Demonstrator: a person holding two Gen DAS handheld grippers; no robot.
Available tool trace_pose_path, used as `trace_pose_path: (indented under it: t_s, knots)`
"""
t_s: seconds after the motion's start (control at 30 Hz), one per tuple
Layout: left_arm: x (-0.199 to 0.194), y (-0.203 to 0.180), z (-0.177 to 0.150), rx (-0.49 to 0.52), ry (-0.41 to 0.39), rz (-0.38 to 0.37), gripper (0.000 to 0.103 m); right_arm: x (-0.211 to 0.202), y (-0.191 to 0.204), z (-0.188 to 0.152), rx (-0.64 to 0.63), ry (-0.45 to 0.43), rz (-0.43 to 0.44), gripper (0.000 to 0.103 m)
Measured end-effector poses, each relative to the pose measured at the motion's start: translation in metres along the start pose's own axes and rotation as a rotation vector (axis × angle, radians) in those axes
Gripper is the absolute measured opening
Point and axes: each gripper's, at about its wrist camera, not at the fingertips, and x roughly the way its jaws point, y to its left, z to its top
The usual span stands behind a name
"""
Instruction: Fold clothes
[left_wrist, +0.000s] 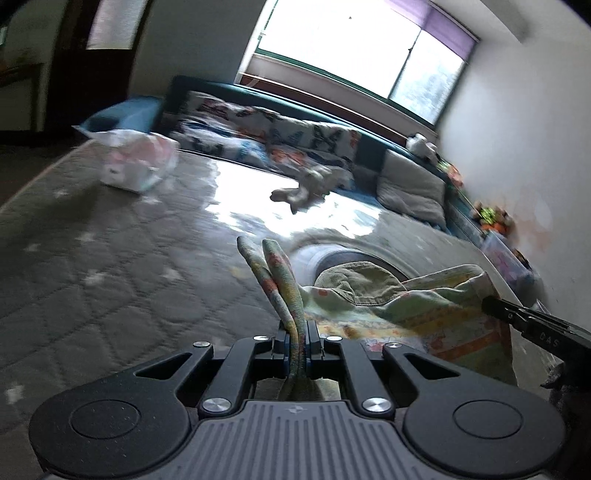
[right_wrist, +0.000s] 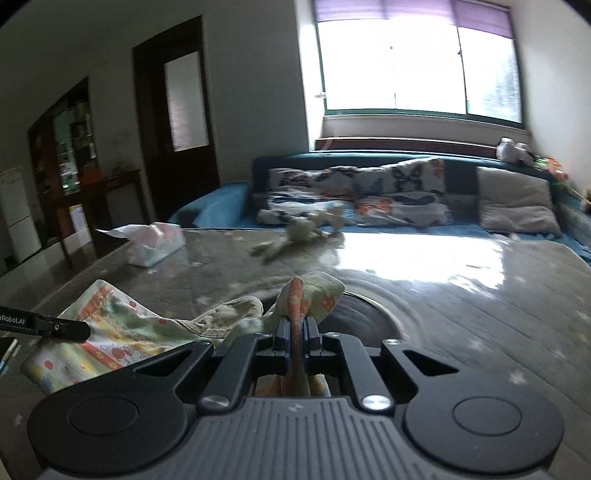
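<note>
Left gripper (left_wrist: 296, 332) clamped tight on a patterned garment (left_wrist: 436, 306), right gripper (right_wrist: 296, 330) pinching its other edge, cloth draped at six o'clock on the quilted mattress (right_wrist: 480, 302), tissue box (right_wrist: 157, 245) at ten o'clock

I see grey quilted mattress (right_wrist: 480, 314); on it tissue pack (right_wrist: 157, 245), soft toy (right_wrist: 295, 230), patterned garment (right_wrist: 110, 332)

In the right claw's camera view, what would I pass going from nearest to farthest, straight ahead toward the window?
Right claw pinching the patterned garment → quilted mattress → small plush toy → butterfly-print pillows → blue headboard → window.
</note>
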Motion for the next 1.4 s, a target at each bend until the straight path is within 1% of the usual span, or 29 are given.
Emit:
trace_pose_path:
  t_s: [0.17,0.4,0.6,0.73,0.9,1.2,1.27,1.3,1.37,1.4]
  knots:
    - [-0.024,0.035,0.008,-0.062,-0.054,0.072,0.008,0.032,0.035,0.021,-0.046,0.004,0.098,0.006]
    - [-0.061,0.085,0.015,-0.125,-0.115,0.216,0.008,0.083,0.091,0.041,-0.102,0.027,0.236,0.006]
    - [-0.081,0.12,0.015,-0.175,-0.149,0.32,0.008,0.121,0.138,0.05,-0.159,0.039,0.337,0.006]
    - [-0.082,0.138,0.01,-0.208,-0.141,0.37,0.008,0.141,0.16,0.048,-0.179,0.07,0.378,0.006]
    - [-0.073,0.156,-0.002,-0.244,-0.091,0.408,0.008,0.16,0.177,0.035,-0.217,0.136,0.395,0.006]
    - [-0.069,0.171,-0.018,-0.281,-0.046,0.427,0.009,0.184,0.176,0.025,-0.235,0.206,0.331,0.008]
    - [-0.068,0.173,-0.02,-0.286,-0.038,0.436,0.013,0.189,0.174,0.024,-0.237,0.22,0.318,0.01]
    - [-0.068,0.174,-0.021,-0.292,-0.033,0.443,0.014,0.19,0.173,0.023,-0.239,0.224,0.31,0.013]
    - [-0.068,0.176,-0.022,-0.302,-0.026,0.455,0.016,0.193,0.172,0.022,-0.239,0.23,0.306,0.014]
    - [-0.069,0.176,-0.022,-0.301,-0.027,0.462,0.019,0.193,0.171,0.021,-0.238,0.231,0.305,0.015]
